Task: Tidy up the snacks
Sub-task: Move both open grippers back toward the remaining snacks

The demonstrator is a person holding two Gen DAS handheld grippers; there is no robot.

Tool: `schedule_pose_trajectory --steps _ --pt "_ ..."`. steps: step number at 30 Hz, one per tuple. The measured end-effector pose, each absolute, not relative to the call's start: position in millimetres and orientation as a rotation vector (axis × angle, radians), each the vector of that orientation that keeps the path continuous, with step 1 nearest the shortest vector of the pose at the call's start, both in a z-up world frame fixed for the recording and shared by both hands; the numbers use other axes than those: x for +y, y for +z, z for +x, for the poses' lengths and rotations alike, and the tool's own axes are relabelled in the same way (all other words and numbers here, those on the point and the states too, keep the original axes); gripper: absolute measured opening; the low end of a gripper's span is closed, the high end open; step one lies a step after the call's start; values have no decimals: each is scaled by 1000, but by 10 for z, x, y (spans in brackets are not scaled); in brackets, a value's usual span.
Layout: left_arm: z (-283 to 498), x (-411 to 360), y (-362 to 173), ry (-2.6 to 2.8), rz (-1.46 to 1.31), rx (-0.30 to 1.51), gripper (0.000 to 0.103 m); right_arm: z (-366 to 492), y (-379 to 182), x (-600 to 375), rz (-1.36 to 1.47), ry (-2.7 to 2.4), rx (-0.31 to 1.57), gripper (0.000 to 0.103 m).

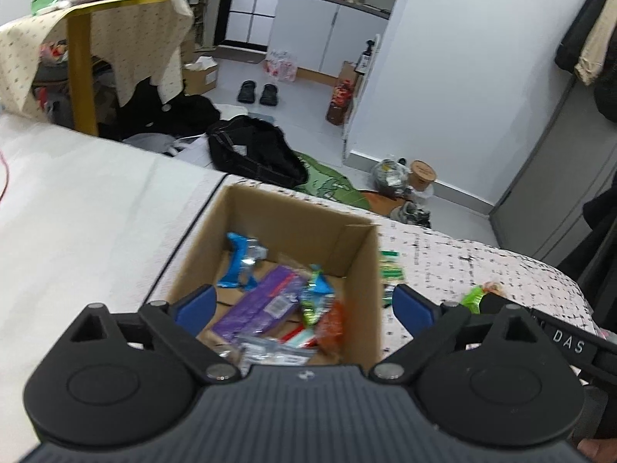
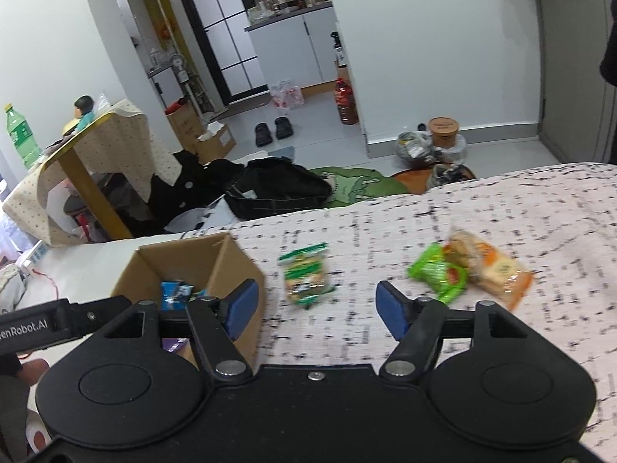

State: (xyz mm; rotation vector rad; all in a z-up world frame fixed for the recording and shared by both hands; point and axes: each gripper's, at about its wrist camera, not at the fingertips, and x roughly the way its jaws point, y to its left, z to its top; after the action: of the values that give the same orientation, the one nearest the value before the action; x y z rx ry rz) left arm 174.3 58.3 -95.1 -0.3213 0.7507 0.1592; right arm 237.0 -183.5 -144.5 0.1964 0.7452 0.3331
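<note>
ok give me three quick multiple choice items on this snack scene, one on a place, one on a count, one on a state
1. Where is the purple packet?
A. in the cardboard box
B. on the bedspread
C. on the floor

2. How many snack packs lie on the patterned bedspread in the right wrist view?
A. one
B. three
C. six

3. How is the right gripper?
A. shut on a pack
B. open, holding nothing
C. shut, holding nothing

Answers: 1 A, it lies among wrappers inside the box; 2 B, two green and one orange; 3 B, nothing sits between its spread fingers.

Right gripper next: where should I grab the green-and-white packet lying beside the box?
Probably across its short width at mid-body, coming down from above. The green-and-white packet lies flat on the patterned cover, clear of the box, and the right gripper is open.
</note>
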Motion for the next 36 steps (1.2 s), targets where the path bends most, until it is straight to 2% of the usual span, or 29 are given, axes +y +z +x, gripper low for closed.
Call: schedule_pose_trajectory --steps 9,17,26,36 --pt "1828 235 -916 107 -270 753 98 2330 -1429 -2186 178 298 745 79" --pt "1945 -15 -894 65 -228 763 99 2345 -1451 -2429 163 283 757 80" --pt "2107 -326 -938 42 -165 789 99 2395 -1524 -2667 164 272 779 89" --pt "2286 -593 -1007 36 -99 841 98 2520 -1649 -2768 147 298 782 89"
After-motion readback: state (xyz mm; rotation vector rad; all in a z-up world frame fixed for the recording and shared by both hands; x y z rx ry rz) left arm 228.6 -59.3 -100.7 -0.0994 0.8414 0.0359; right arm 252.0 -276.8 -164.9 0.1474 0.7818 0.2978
